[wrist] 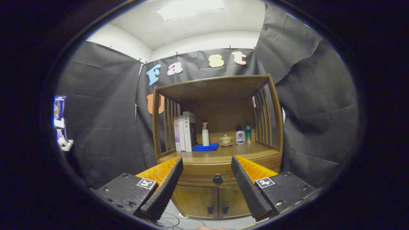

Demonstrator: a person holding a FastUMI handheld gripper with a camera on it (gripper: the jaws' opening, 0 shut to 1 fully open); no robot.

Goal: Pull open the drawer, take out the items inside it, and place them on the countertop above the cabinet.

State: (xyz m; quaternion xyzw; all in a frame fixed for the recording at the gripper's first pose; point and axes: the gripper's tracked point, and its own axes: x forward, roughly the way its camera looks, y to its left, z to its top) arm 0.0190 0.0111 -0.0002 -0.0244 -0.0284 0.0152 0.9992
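Hand-held gripper (pixel 207 161) hangs spread wide and empty before the cabinet (pixel 217 191), whose drawer (pixel 204 174) sits closed, its knob (pixel 217 179) between the fingers. Above the drawer, the counter (pixel 223 152) carries books (pixel 185 131), a pump bottle (pixel 205 134), a blue cloth (pixel 205 147) and a lidded cup (pixel 226 140).

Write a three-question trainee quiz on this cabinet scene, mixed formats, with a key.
1. True or false: the drawer is already pulled open.
2. Multiple choice: what lies just ahead, between the fingers of the claw? A) the knob B) the pump bottle C) the books
3. Fill in: the blue cloth lies on the countertop at the foot of the ____.

Key
1. False: it sits shut, flush with the cabinet.
2. A; the claw is open and touches nothing.
3. Pump bottle.
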